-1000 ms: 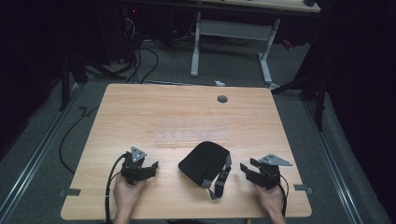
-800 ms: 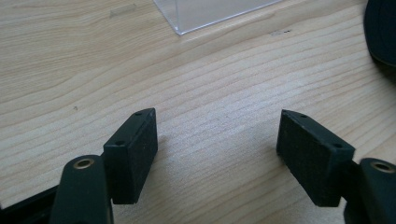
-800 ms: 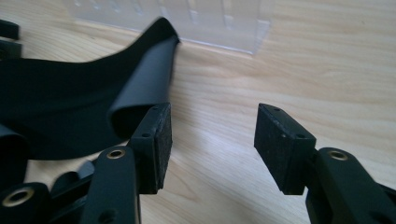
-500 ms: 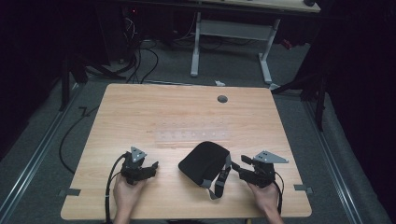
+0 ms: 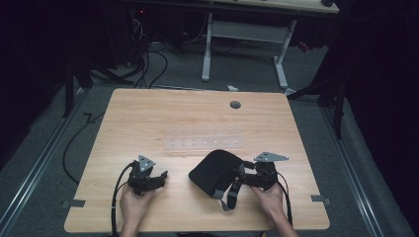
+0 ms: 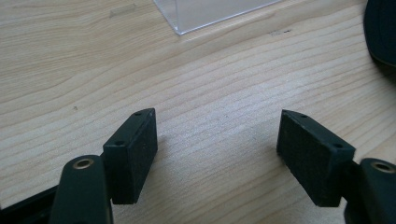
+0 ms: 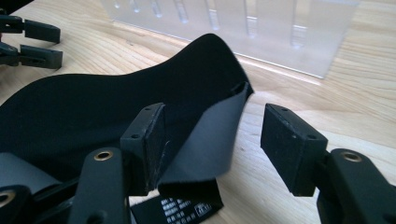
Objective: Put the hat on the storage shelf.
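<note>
On your left, the left tool (image 5: 159, 177) rests low over the pale wooden worktop (image 5: 197, 123) in your left hand (image 5: 131, 205), its black cable (image 5: 116, 197) looping back toward you; in the left gripper view its two black pads (image 6: 133, 151) stand wide apart with only bare wood grain between them, so it is open and holds nothing. Ahead of it in that view lies the corner of a clear plastic rack (image 6: 210, 11), and at the far right edge a sliver of the black fabric item shows. Move to the middle: that black padded fabric pouch (image 5: 215, 170) lies flat on the near half of the worktop, between your two tools and nearer the right one, with a grey strap (image 5: 232, 192) trailing off its near right side toward you. Just behind it sits the clear rack (image 5: 205, 144), a low see-through strip across the worktop. On your right, the right tool (image 5: 242, 174) in your right hand (image 5: 269, 200) points leftward at the pouch's right edge. Its jaws have just been opening, and in the right gripper view the grey strap (image 7: 205, 140) rises between them, lying against the left pad (image 7: 147, 140) while the right pad stands clear of it, so the tool is open and not clamped. Far back sits a small grey round grommet (image 5: 235, 104) in the worktop.
</note>
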`<state>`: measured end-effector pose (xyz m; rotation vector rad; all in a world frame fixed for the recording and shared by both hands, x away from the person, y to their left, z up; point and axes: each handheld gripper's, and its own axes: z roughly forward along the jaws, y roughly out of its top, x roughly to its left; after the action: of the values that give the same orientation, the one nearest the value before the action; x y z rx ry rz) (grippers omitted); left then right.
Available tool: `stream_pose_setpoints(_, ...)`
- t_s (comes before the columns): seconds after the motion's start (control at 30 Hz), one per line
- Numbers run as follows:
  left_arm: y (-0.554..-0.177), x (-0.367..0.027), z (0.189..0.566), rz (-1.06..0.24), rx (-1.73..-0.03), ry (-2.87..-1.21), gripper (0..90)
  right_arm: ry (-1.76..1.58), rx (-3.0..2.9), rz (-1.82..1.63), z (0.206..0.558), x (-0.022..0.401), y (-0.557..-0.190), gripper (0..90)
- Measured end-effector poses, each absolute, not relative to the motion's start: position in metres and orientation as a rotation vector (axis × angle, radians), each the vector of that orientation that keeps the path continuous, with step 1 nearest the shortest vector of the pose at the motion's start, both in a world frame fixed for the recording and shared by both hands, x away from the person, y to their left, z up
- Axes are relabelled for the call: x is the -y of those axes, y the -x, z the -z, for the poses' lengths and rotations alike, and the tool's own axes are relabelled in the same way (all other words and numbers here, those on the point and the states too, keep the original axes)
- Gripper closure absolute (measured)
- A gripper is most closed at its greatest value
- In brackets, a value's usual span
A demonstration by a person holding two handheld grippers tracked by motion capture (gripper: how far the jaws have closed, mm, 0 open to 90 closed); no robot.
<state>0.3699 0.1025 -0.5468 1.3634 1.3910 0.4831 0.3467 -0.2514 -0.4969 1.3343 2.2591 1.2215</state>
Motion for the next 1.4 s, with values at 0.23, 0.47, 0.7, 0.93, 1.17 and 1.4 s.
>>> stream_pose_setpoints(0.23,-0.370,-0.102,0.547,-0.483,-1.391,-1.364,29.2,-1.349,-2.297,-1.231,0.506,0.246,-0.355,40.6)
stream_pose_setpoints(0.47,-0.370,-0.102,0.547,-0.483,-1.391,-1.364,29.1,-1.335,-2.321,-1.212,0.512,0.239,-0.360,42.2)
stream_pose_setpoints(0.7,-0.370,-0.102,0.547,-0.483,-1.391,-1.364,29.0,-1.339,-2.352,-1.193,0.517,0.235,-0.362,45.6)
stream_pose_setpoints(0.93,-0.370,-0.102,0.547,-0.483,-1.392,-1.364,28.9,-1.319,-2.396,-1.204,0.519,0.233,-0.362,49.8)
stream_pose_setpoints(1.17,-0.370,-0.102,0.547,-0.483,-1.392,-1.363,28.9,-1.301,-2.417,-1.209,0.519,0.235,-0.361,60.4)
stream_pose_setpoints(1.4,-0.370,-0.102,0.547,-0.483,-1.392,-1.363,28.9,-1.295,-2.429,-1.264,0.519,0.239,-0.360,68.3)
